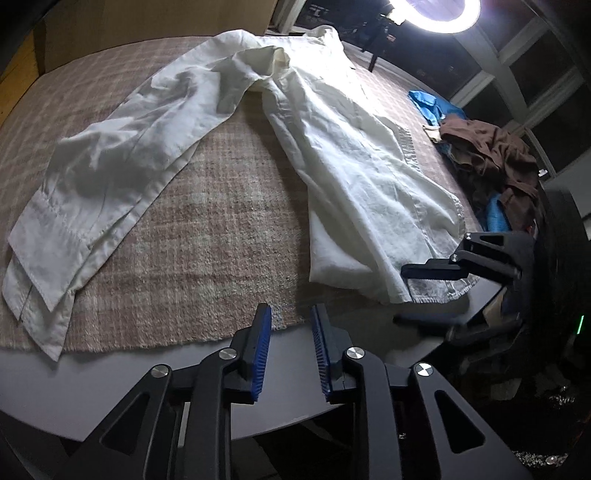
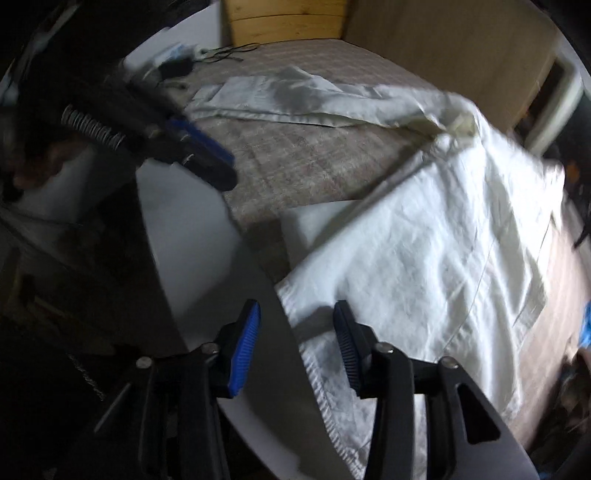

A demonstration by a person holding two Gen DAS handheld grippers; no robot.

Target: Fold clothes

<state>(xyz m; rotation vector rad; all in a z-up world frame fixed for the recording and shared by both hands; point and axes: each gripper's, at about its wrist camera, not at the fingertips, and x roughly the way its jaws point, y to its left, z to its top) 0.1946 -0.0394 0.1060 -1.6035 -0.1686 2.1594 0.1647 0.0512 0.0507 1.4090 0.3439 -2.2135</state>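
A white long-sleeved shirt (image 1: 332,147) lies spread on a checked beige mat (image 1: 207,229) on a round table. One sleeve (image 1: 96,177) stretches to the left. My left gripper (image 1: 291,314) is open and empty, hovering over the mat's near edge. My right gripper (image 2: 297,310) is open above the shirt's hem corner (image 2: 325,354) at the table edge, holding nothing. The right gripper shows in the left wrist view (image 1: 424,273) beside the hem. The left gripper shows in the right wrist view (image 2: 207,155) above the mat.
A pile of brown (image 1: 491,151) and blue (image 1: 432,103) clothes sits at the table's right side. A bright ring light (image 1: 439,14) stands behind. The bare grey table rim (image 1: 110,384) runs along the near edge. A wooden headboard (image 2: 288,18) is at the far end.
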